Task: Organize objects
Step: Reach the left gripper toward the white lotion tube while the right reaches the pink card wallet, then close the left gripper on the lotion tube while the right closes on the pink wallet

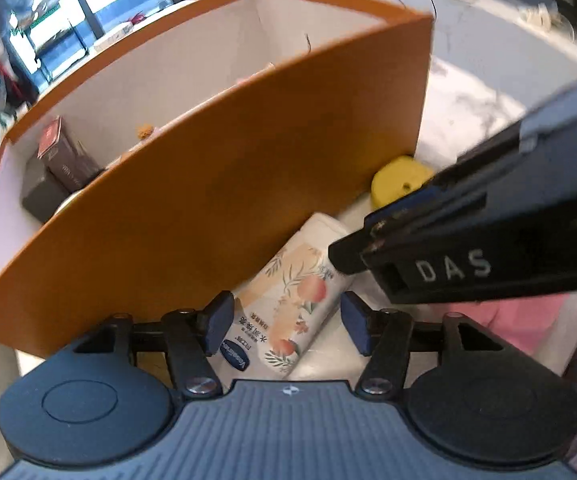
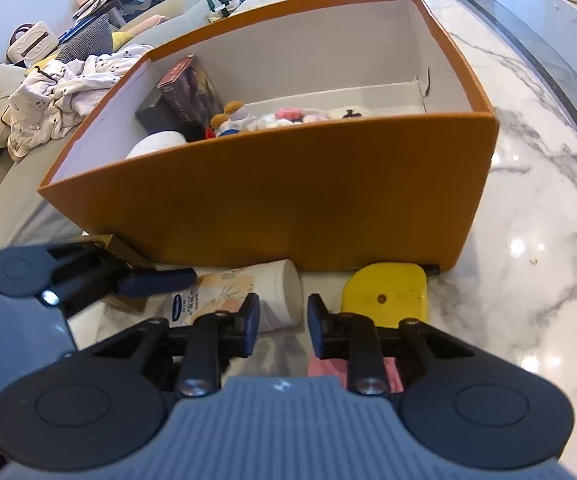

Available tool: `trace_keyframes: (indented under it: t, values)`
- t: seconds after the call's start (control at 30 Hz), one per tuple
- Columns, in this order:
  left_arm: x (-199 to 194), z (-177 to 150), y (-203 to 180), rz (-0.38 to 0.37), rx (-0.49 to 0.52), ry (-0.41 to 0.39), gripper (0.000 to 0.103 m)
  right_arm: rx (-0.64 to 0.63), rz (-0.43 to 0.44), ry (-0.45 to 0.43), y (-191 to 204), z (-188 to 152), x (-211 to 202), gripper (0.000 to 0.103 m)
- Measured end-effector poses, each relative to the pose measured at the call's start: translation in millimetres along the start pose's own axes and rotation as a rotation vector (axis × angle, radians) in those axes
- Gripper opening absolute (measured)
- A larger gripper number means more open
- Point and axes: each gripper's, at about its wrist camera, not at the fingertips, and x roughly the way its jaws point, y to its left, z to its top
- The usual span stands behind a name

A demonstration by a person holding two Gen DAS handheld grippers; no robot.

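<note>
A white lotion bottle with a peach print lies on its side on the marble table, against the near wall of an orange box. My left gripper is open, its fingers either side of the bottle's lower end. My right gripper is open and empty, just in front of the bottle's cap end. A yellow flat object lies to the right of the bottle, also in the left wrist view. The right gripper's body crosses the left wrist view.
The orange box holds dark boxes, small plush toys and a white round thing. A pink item lies under my right gripper. A gold-coloured box sits left of the bottle. The marble table extends right.
</note>
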Motion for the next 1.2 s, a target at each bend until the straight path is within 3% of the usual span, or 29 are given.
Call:
trace_keyframes:
  t: [0.23, 0.43, 0.5, 0.6, 0.77, 0.93, 1.0, 1.07, 1.13, 1.2]
  values:
    - [2, 5, 2, -0.033, -0.027, -0.016, 0.072, 0.003, 0.017, 0.006, 0, -1, 1, 0.023]
    - [-4, 2, 1, -0.028, -0.050, -0.018, 0.064, 0.010, -0.026, -0.027, -7, 4, -12, 0.025]
    - [-8, 2, 6, -0.059, -0.094, -0.026, 0.054, 0.006, -0.063, -0.039, -9, 5, -19, 0.027]
    - [-19, 4, 20, -0.138, -0.194, -0.055, 0.036, -0.010, -0.109, -0.047, -11, 7, -25, 0.039]
    - [-23, -1, 44, -0.191, -0.358, -0.048, 0.029, -0.044, -0.108, -0.051, -3, 5, -26, 0.039]
    - [-22, -15, 64, -0.260, -0.488, -0.039, 0.029, -0.069, -0.108, -0.032, 3, -1, -24, 0.038]
    - [-23, -23, 78, -0.318, -0.588, -0.033, 0.029, -0.071, -0.102, -0.023, 4, -3, -23, 0.035]
    - [-22, -29, 85, -0.353, -0.652, -0.031, 0.029, -0.064, -0.069, -0.010, 7, -7, -20, 0.022]
    - [-19, -30, 89, -0.362, -0.677, -0.028, 0.029, -0.058, -0.027, 0.013, 10, -11, -13, 0.009]
    - [-21, -31, 89, -0.354, -0.681, -0.028, 0.029, -0.078, -0.025, 0.037, 16, -19, -3, 0.005]
